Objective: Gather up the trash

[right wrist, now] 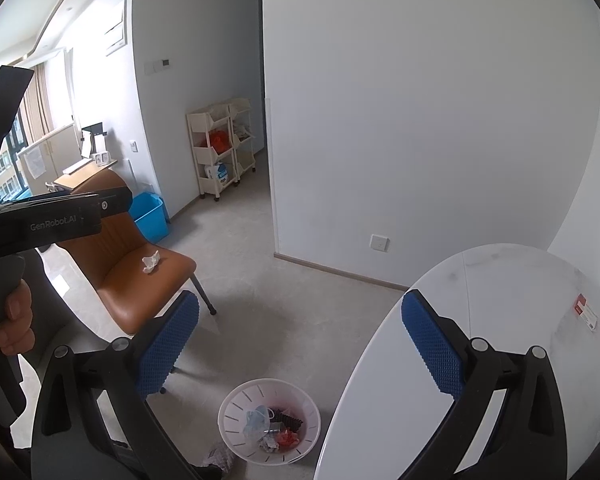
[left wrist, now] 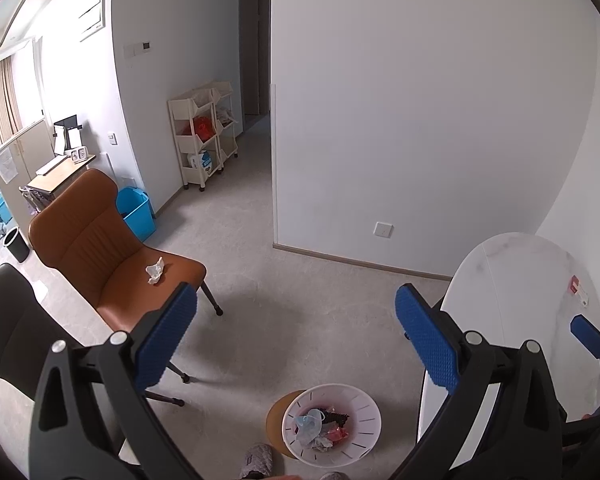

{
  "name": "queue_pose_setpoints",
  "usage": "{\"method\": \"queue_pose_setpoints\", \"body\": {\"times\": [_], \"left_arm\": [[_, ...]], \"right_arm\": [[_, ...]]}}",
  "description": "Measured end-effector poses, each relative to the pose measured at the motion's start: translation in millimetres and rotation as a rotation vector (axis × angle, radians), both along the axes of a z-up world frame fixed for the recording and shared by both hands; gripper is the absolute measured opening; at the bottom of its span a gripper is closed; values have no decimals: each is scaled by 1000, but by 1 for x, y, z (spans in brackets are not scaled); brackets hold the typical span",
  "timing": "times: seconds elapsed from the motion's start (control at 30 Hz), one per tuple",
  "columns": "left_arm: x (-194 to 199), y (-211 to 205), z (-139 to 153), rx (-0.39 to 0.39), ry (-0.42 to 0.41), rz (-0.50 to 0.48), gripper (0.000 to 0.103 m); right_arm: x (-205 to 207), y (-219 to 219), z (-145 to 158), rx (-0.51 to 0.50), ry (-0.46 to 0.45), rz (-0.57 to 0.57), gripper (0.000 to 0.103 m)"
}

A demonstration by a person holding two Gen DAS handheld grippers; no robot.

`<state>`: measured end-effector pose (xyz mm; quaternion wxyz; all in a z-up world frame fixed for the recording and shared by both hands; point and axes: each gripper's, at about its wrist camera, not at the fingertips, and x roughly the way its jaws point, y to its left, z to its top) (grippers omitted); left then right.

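Claws first: left claw (left wrist: 296,332) is spread wide with nothing in it, and the right claw (right wrist: 300,340) is just as wide and empty. Both hang over the grey floor (left wrist: 300,300). Below them sits the white slotted trash basket (right wrist: 236,408), already holding a blue face mask, red scraps and other bits, just beside the round white marble worktop (right wrist: 500,300). Further out, a crumpled white tissue (left wrist: 155,269) lies on the seat of the orange chair (left wrist: 80,232). A blue bin (left wrist: 138,216) stands behind that chair by the wall.
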<state>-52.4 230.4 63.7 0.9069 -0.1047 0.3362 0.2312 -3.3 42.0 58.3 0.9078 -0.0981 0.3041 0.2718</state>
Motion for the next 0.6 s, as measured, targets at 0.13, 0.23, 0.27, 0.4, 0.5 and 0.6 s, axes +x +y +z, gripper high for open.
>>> {"method": "queue_pose_setpoints", "body": {"times": [0.13,0.23,0.27,0.4,0.5,0.6], "left_arm": [[4,2,2,19,-4,13,95],[8,4,2,9,-4,4,95],[10,5,2,5,-4,0,95],[13,0,3,20,-1,-1,95],[10,0,4,15,2,2,95],[11,-2,5,12,7,8,95]], "right_arm": [[-2,3,0,-3,4,-4,101],[-3,4,-1,-5,7,-6,101],[-3,5,-1,-5,8,-6,101],[-5,6,-1,-7,10,-5,101],[-6,7,-1,-11,9,-5,101],[-7,7,0,-10,9,-6,101]]}}
